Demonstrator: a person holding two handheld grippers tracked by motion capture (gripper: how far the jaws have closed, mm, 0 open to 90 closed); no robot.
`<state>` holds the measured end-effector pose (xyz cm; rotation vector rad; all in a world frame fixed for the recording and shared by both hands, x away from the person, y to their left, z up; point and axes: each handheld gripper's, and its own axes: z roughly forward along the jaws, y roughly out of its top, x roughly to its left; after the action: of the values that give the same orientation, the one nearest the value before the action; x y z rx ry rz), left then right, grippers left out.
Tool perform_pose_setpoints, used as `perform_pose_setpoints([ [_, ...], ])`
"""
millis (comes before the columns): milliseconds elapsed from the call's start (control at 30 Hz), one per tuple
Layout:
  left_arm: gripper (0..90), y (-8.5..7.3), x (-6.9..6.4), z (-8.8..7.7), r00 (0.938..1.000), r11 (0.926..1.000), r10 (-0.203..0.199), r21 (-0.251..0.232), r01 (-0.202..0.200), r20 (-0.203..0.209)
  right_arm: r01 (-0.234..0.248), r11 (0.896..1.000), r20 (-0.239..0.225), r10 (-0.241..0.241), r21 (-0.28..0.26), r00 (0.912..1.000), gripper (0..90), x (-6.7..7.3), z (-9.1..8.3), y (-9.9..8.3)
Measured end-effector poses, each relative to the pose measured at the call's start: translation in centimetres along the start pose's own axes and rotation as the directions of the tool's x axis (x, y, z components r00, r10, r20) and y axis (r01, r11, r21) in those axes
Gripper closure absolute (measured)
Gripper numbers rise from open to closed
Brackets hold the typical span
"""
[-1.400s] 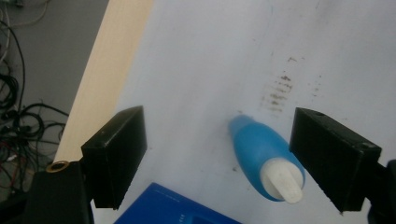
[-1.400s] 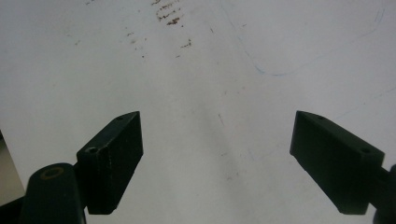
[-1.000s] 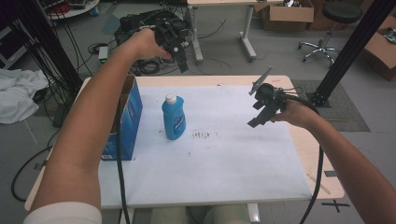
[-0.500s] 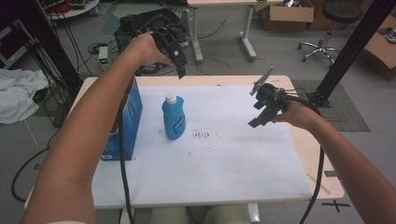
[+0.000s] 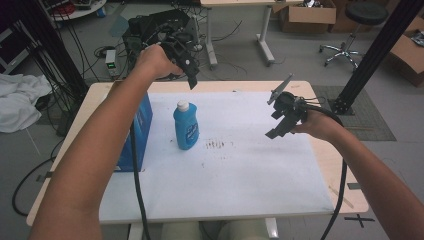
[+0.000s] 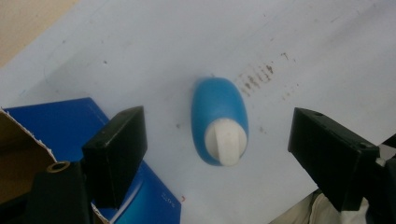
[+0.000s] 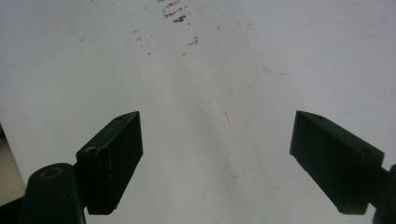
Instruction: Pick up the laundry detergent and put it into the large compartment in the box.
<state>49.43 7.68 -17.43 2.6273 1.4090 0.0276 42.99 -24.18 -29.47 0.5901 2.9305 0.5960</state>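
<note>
Blue bottle (image 6: 218, 120) stands upright on the white surface (image 5: 250, 180), directly below the left hand-held gripper (image 5: 192, 75), whose jaws are spread. Right hand-held gripper (image 5: 277, 122), well apart, is released too.

No legible text: bottle (image 5: 186, 126) label is too blurred to read, and box (image 5: 134, 131) print too small.
</note>
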Motion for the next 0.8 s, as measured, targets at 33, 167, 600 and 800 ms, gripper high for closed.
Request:
perform_pose_setpoints([
  [33,20.2,0.0,0.0,0.0,1.0000,1.0000,0.000,0.000,0.000,0.000,0.000,1.000,0.000,0.000,0.000,1.0000,17.0,0.0,0.0,0.0],
  [167,20.2,-0.4,0.0,0.6,0.9995,0.9995,-0.030,-0.002,0.030,0.002,0.000,1.000,0.001,0.000,-0.001,1.0000,17.0,0.0,0.0,0.0],
  [600,20.0,-1.2,-0.3,2.7,0.9983,0.9982,-0.055,0.023,0.055,-0.018,0.012,1.000,0.003,-0.012,0.001,0.9999,16.9,0.3,0.2,0.1],
  [800,20.4,-1.5,-0.4,3.5,0.9981,0.9975,-0.060,0.036,0.060,-0.018,0.015,1.000,0.004,-0.015,-0.002,0.9999,16.9,0.4,0.2,0.1],
])
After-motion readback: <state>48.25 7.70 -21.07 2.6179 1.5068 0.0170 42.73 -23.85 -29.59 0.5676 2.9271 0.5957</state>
